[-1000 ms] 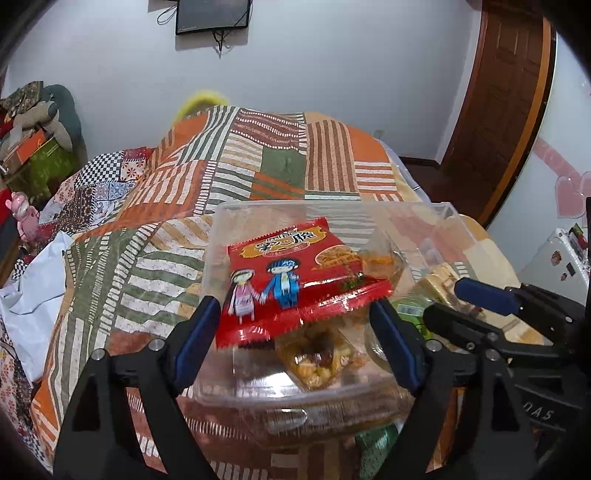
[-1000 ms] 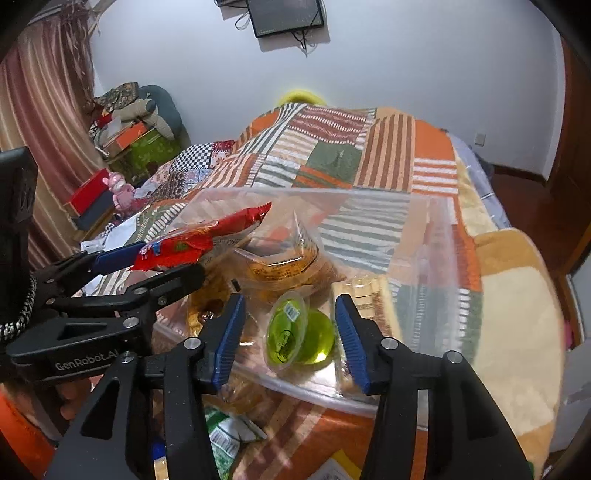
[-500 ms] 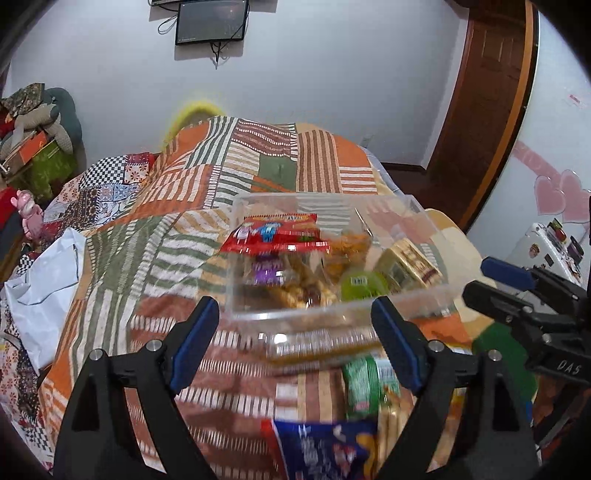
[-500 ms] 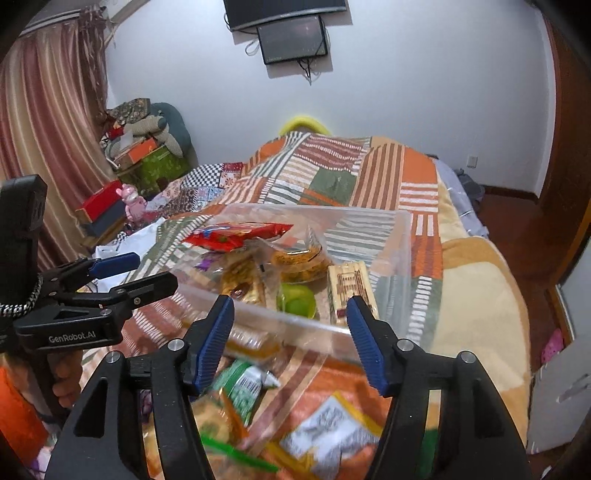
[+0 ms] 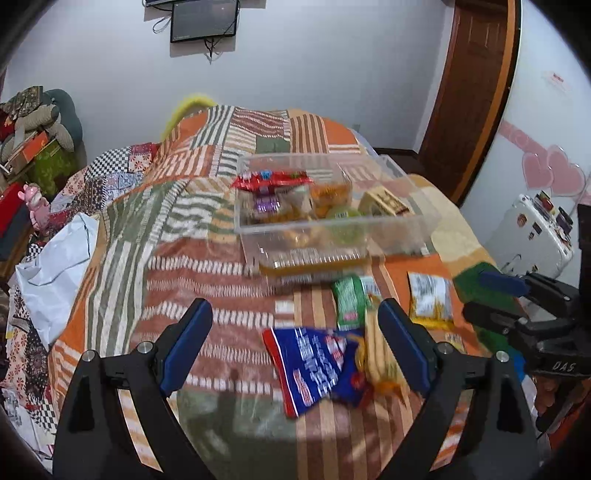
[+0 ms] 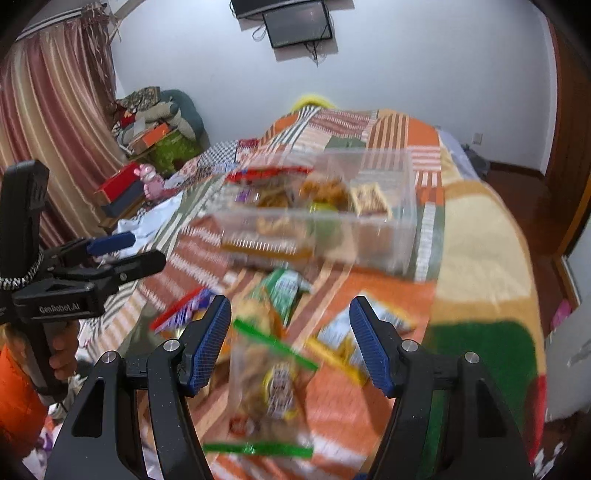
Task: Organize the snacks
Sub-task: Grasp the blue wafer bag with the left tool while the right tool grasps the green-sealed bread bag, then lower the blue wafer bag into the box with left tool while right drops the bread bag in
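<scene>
Snacks lie in two groups on the patchwork quilt (image 5: 207, 206): several packets in the clear plastic box (image 5: 402, 229) mid-bed, topped by a red packet (image 5: 271, 181), and loose ones nearer, including a blue packet (image 5: 314, 365) and a green packet (image 5: 349, 299). Left gripper (image 5: 295, 343) and right gripper (image 6: 290, 341) both gape wide, holding and touching nothing. Wall-mounted screen (image 5: 203, 18) behind; wooden door (image 5: 469, 92) at right.
</scene>
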